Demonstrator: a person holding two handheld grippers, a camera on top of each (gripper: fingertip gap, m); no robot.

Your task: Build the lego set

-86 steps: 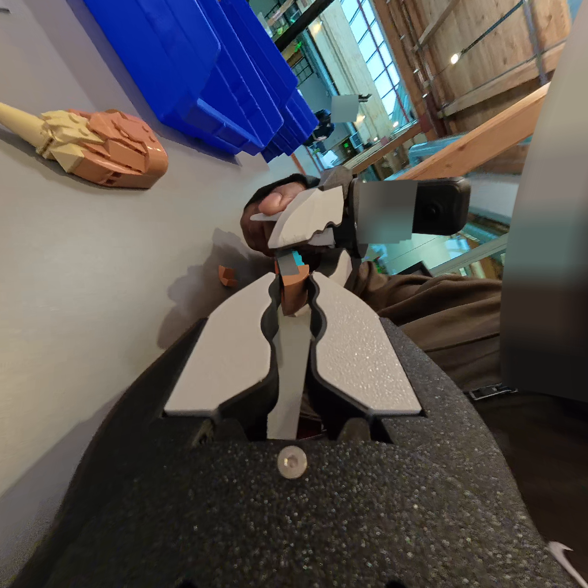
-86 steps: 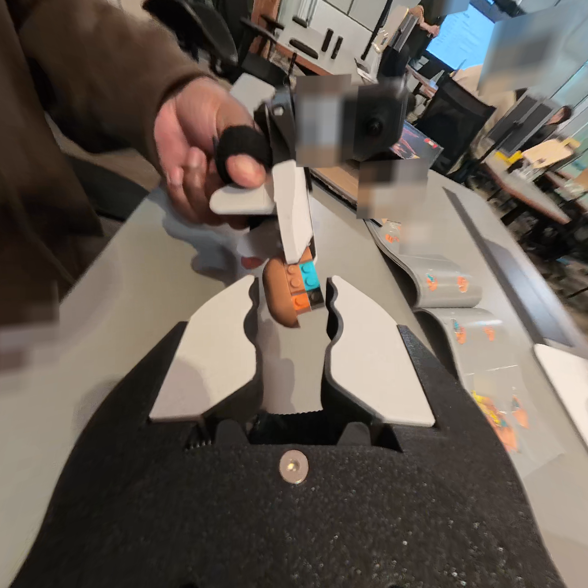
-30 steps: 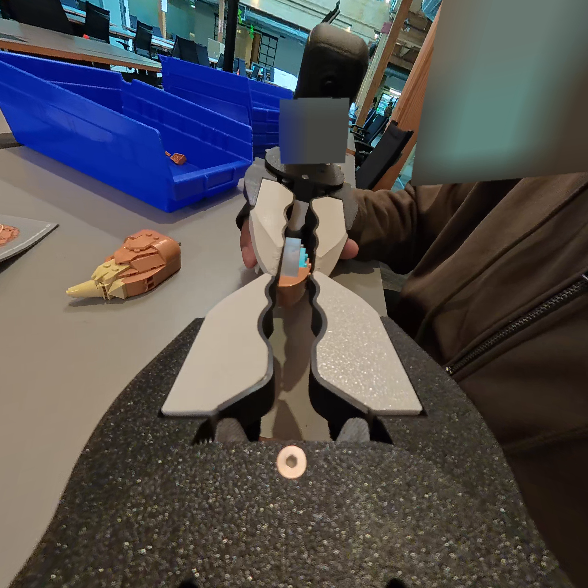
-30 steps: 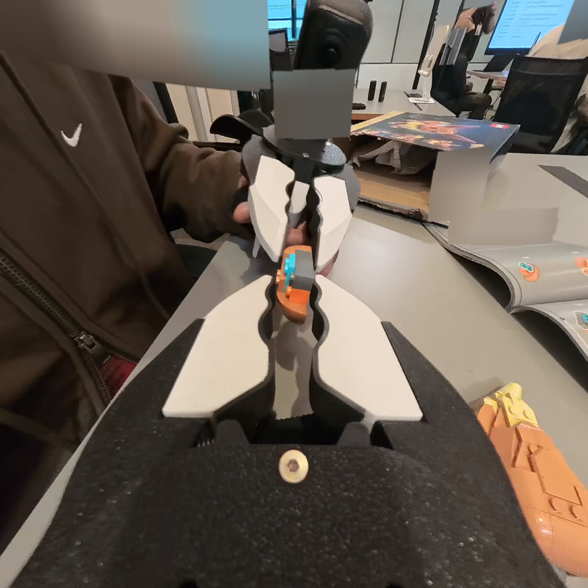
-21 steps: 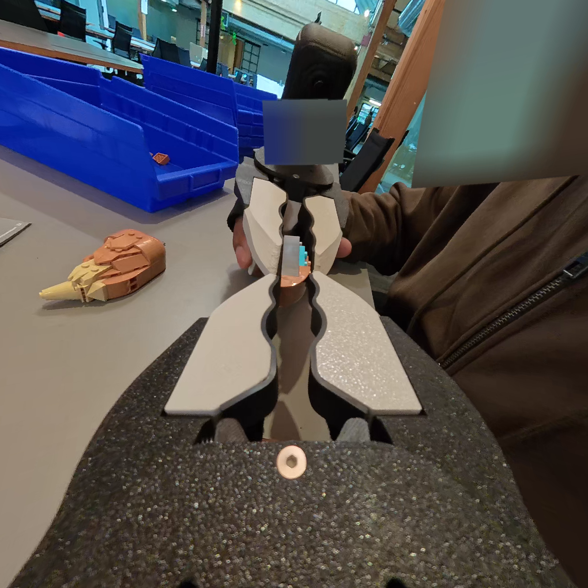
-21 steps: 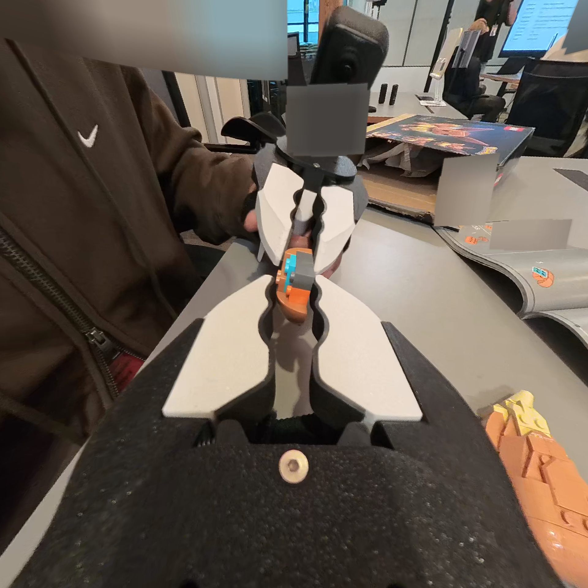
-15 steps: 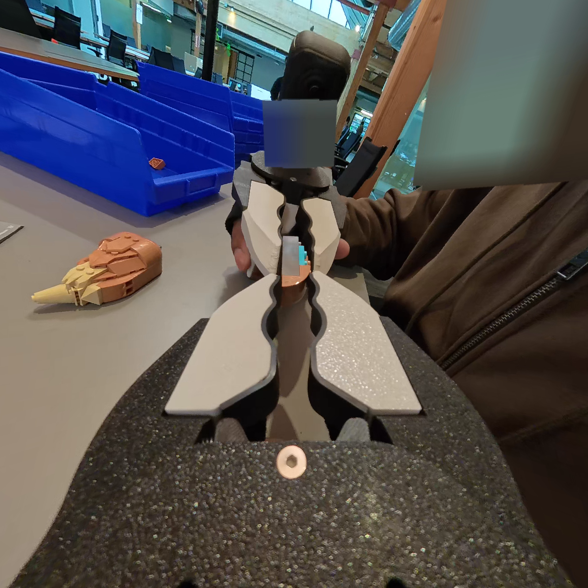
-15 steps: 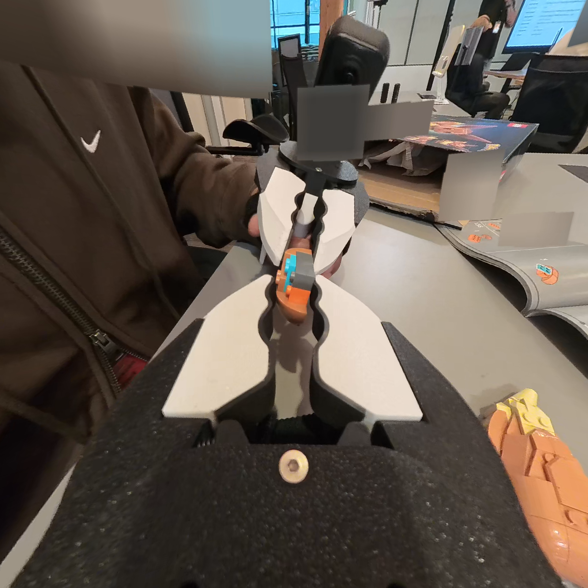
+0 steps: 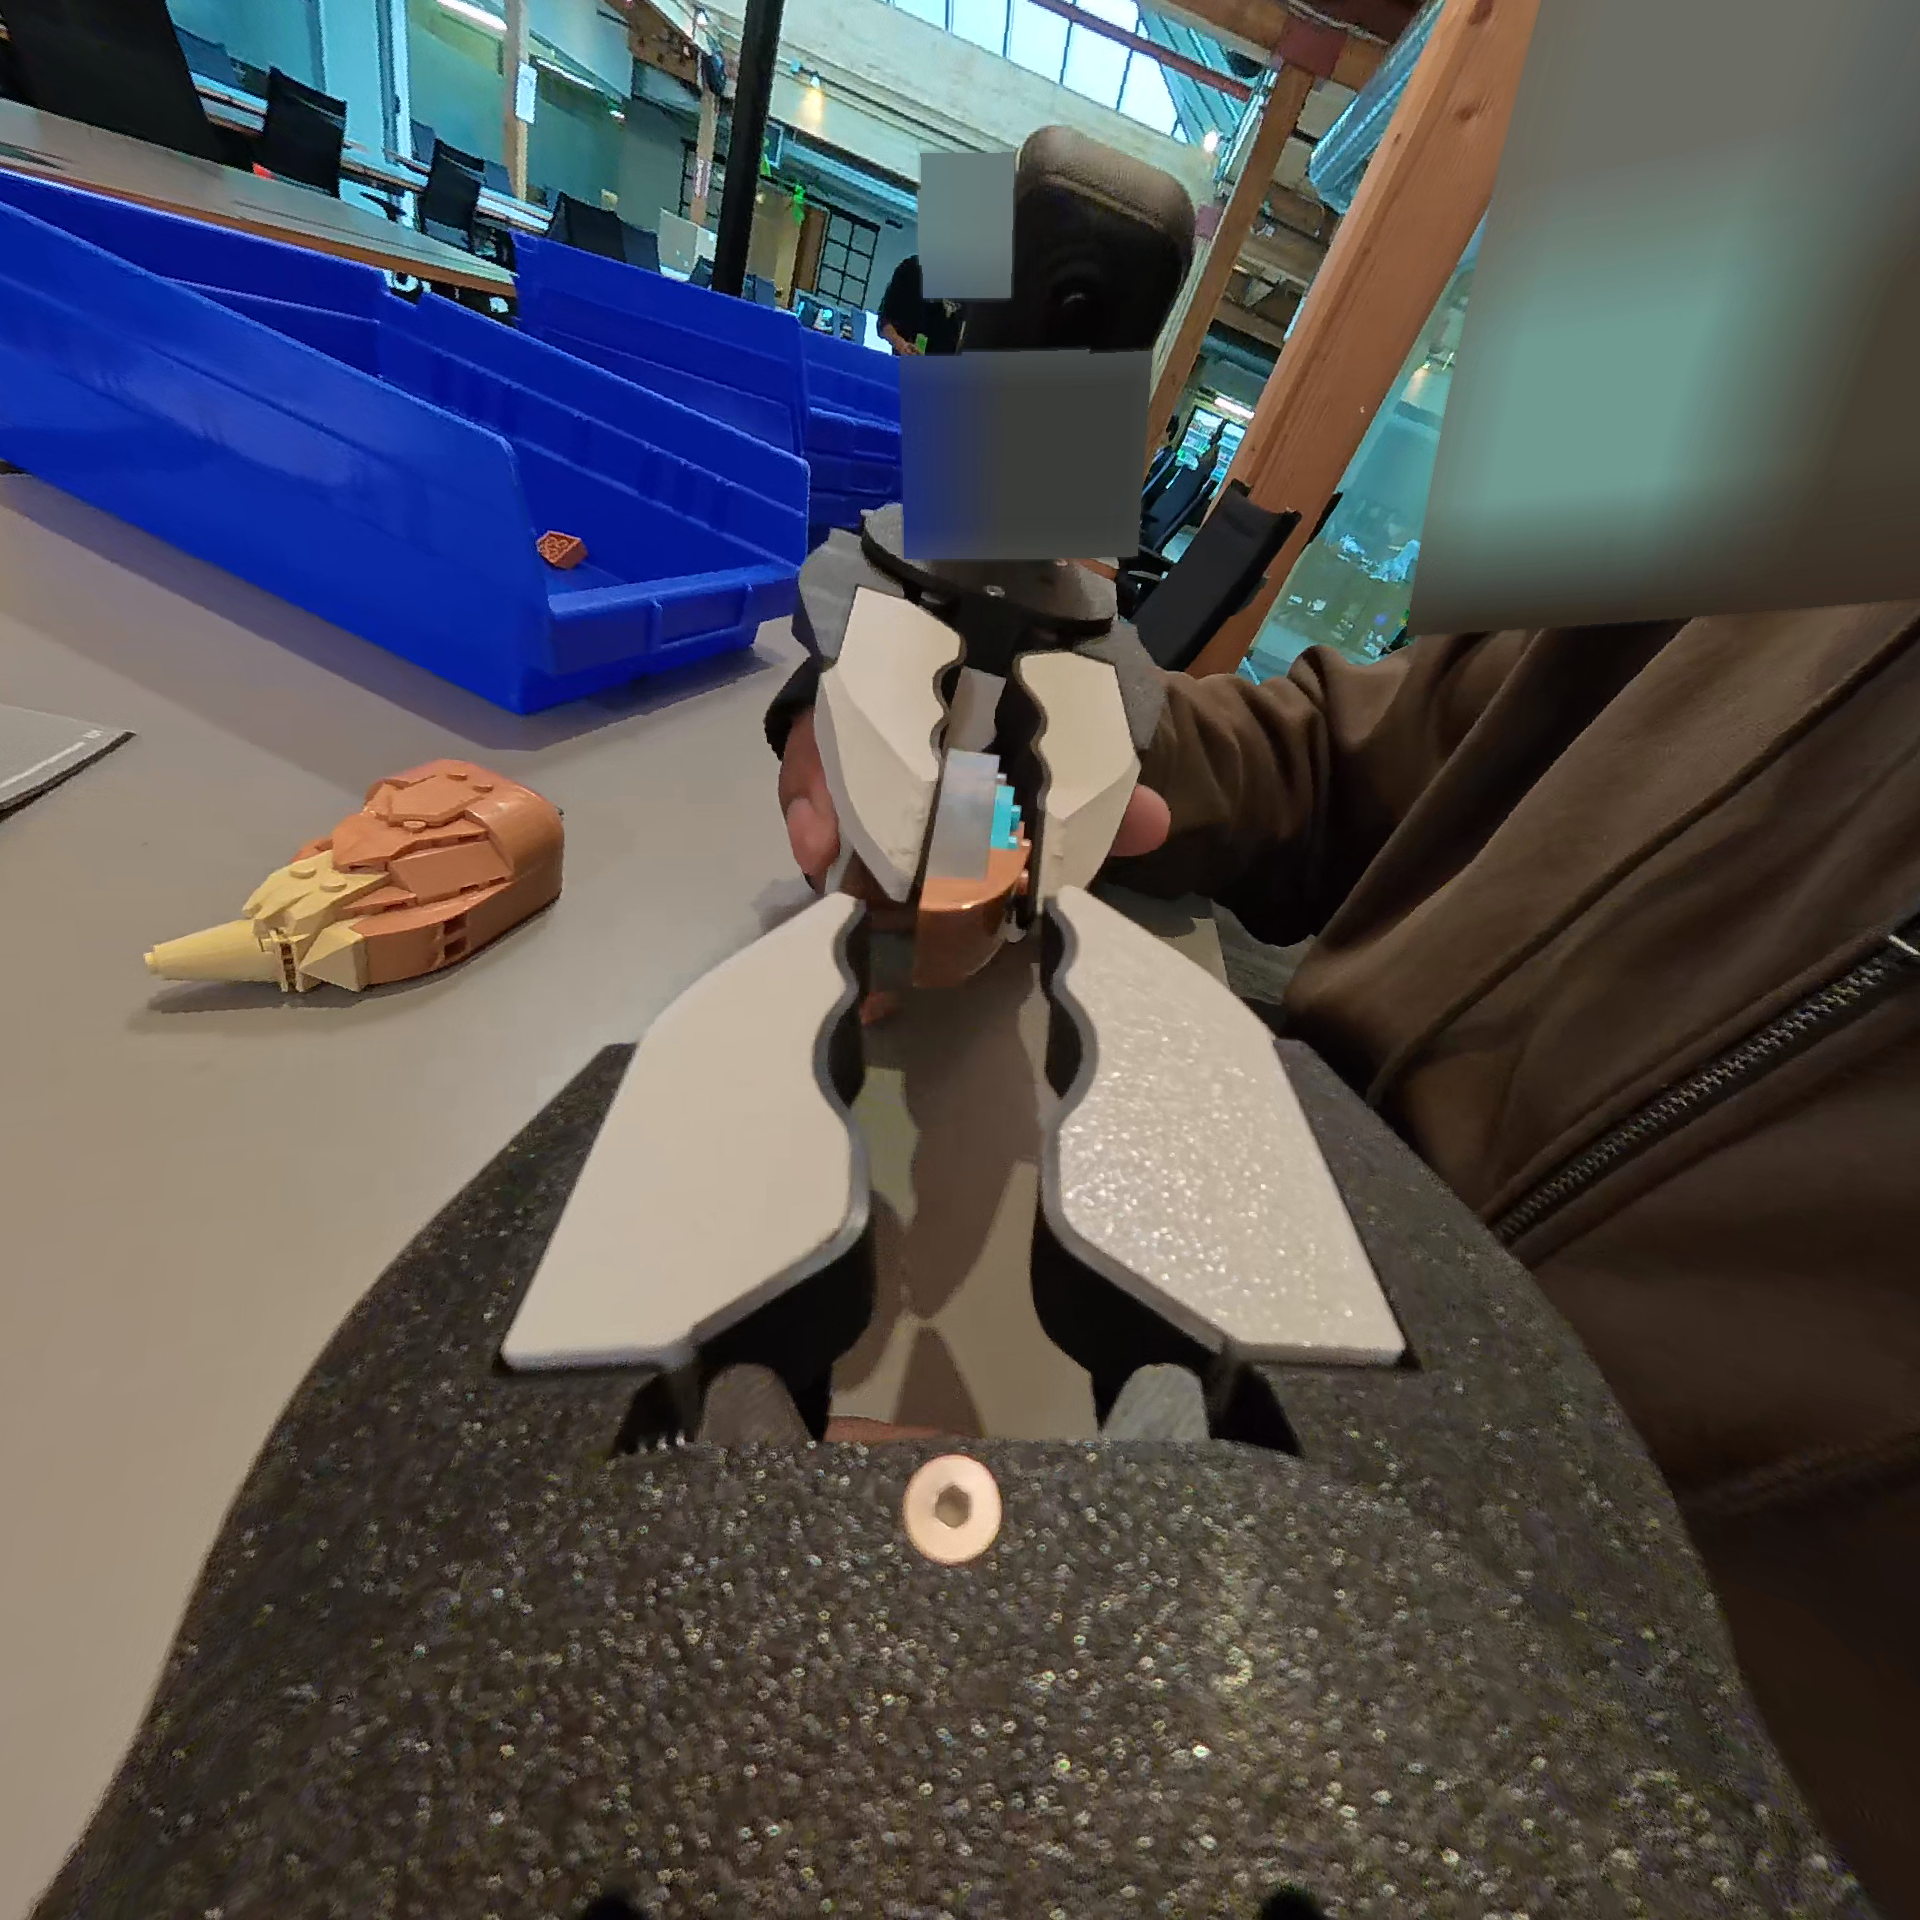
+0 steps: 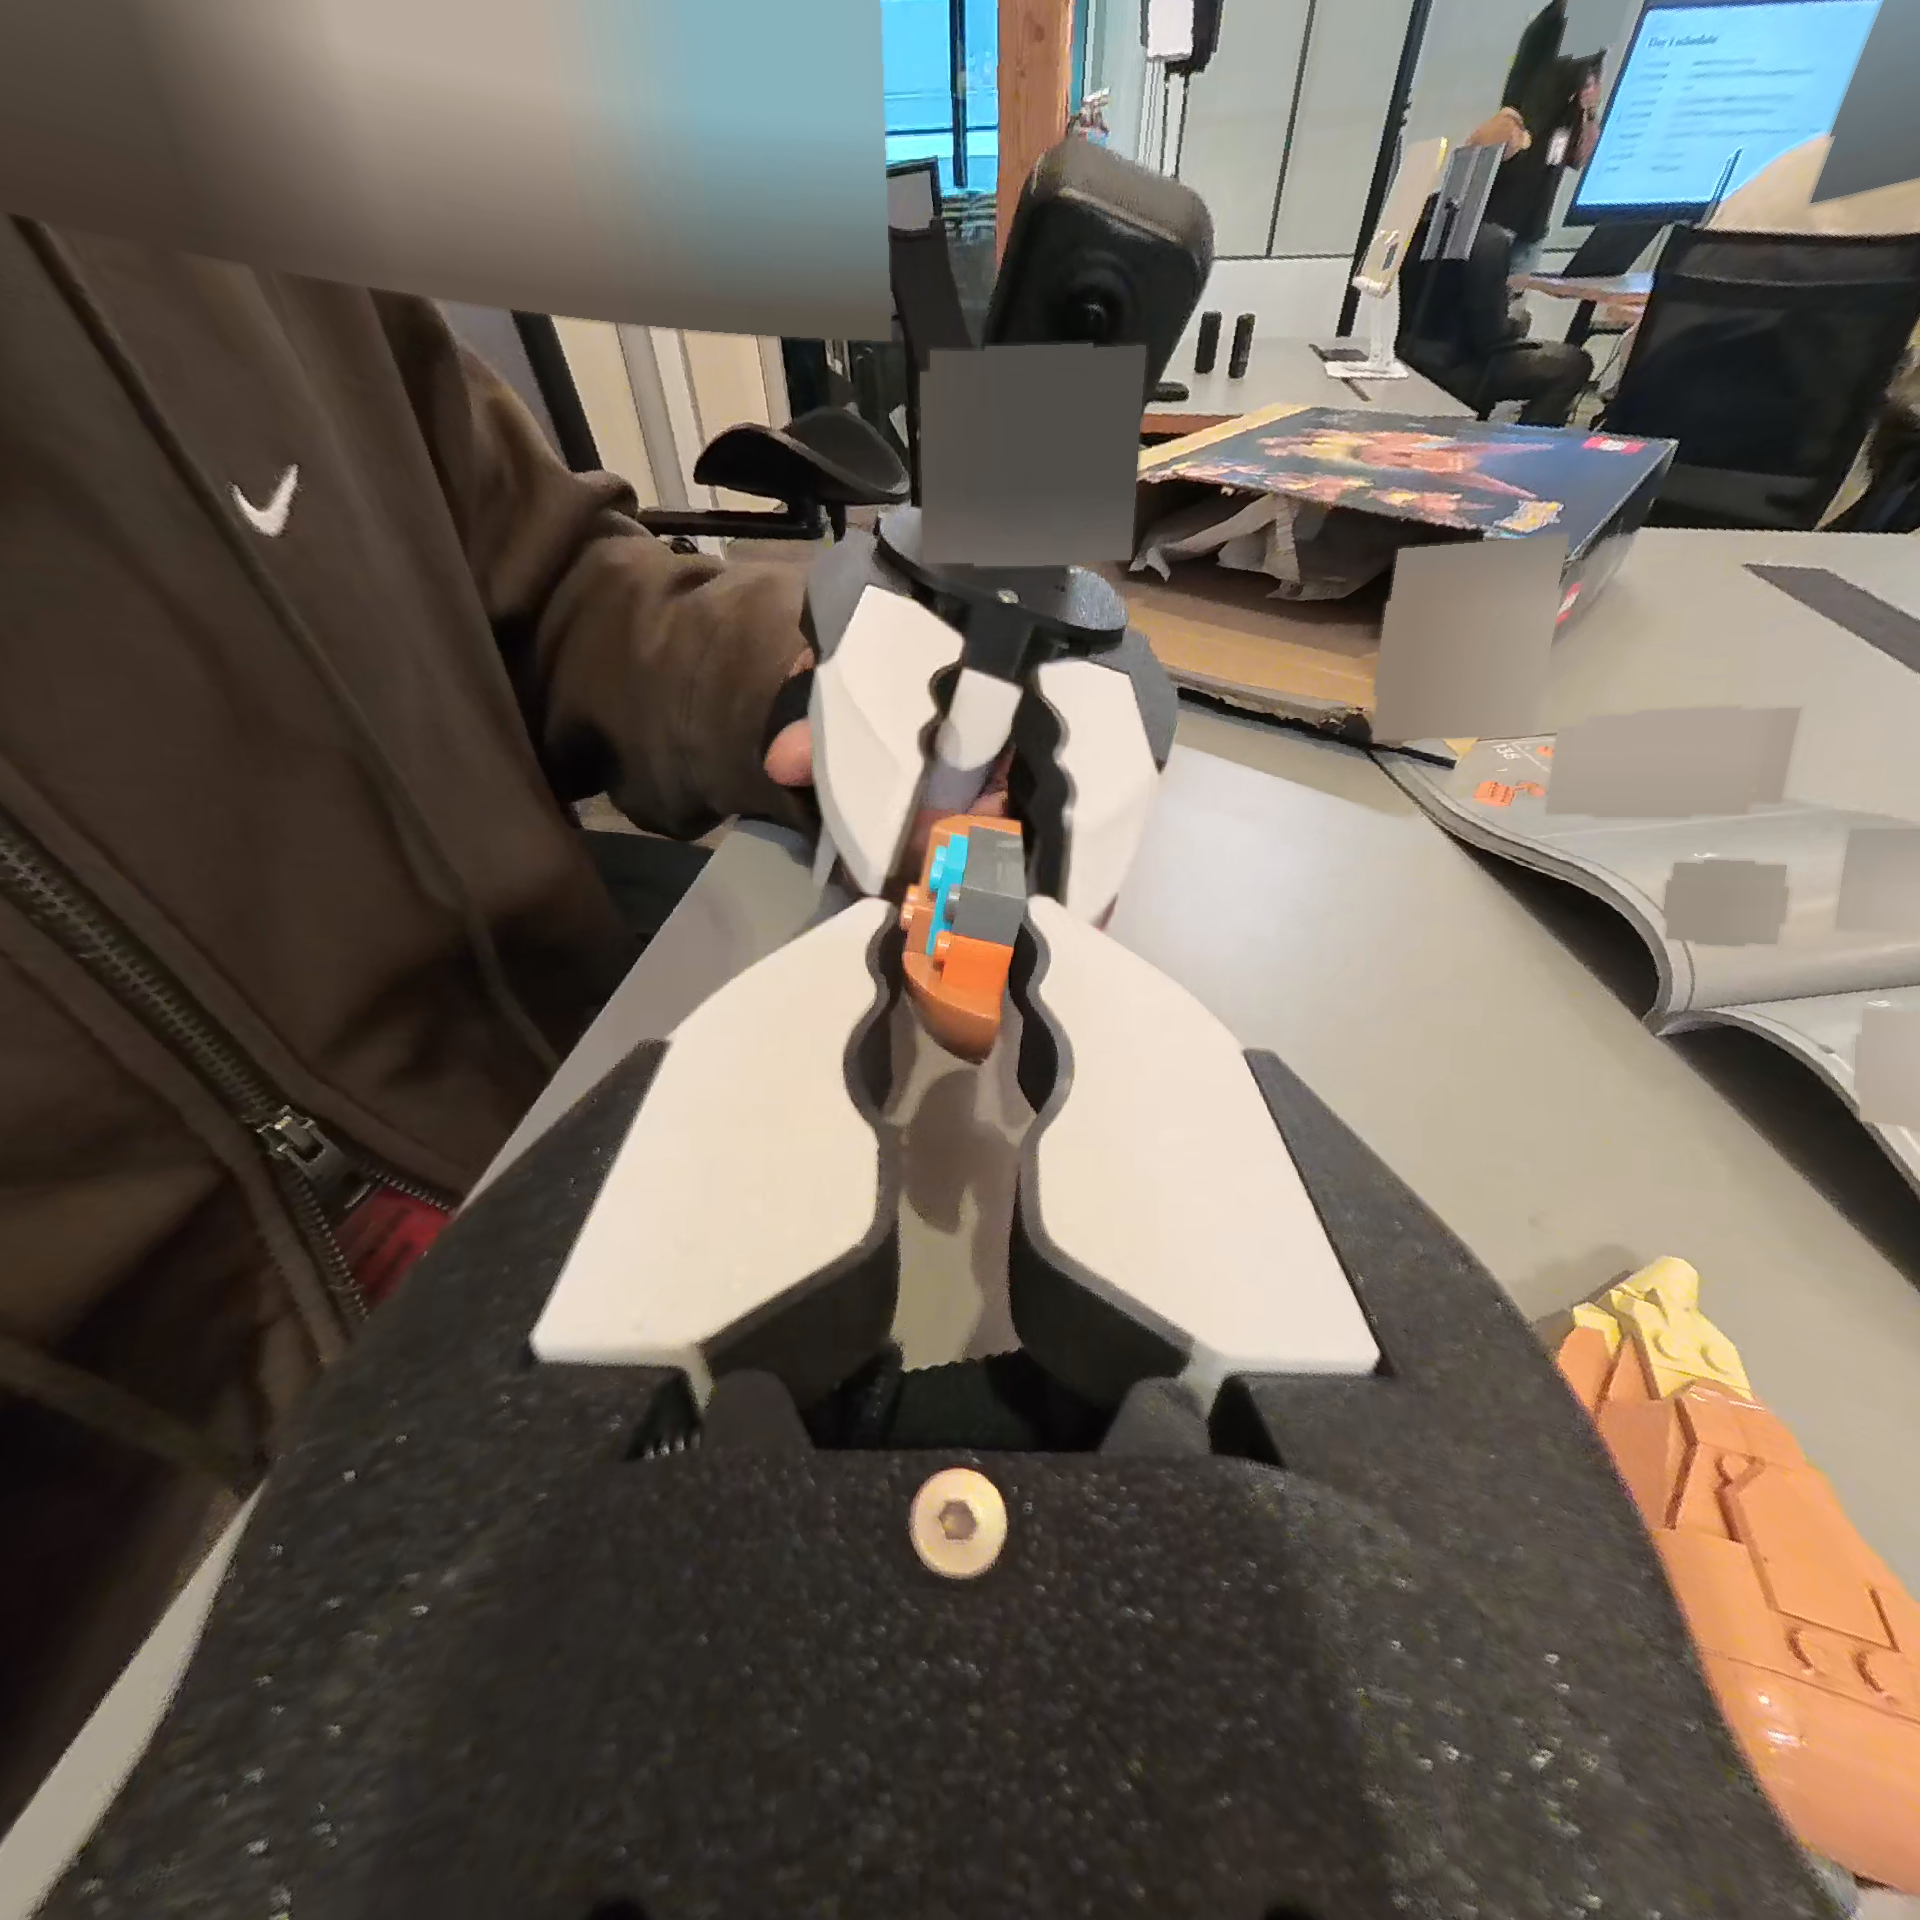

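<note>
Grey table (image 9: 312, 1091), timber posts (image 9: 1340, 343), high windows (image 9: 1091, 62), black office chairs (image 10: 1766, 353)

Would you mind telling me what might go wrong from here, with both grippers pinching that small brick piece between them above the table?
1. Both the left gripper and the right gripper grip the small brick piece only at their tips; a twist may pop it loose.
2. It sits near the table edge, so it might drop toward the person's lap.
3. Pressing harder could split off the grey brick.

Glossy plastic bins (image 9: 436, 488); matt smooth table (image 9: 208, 1143); grainy, perhaps foam, tongs housing (image 9: 935, 1662).
</note>
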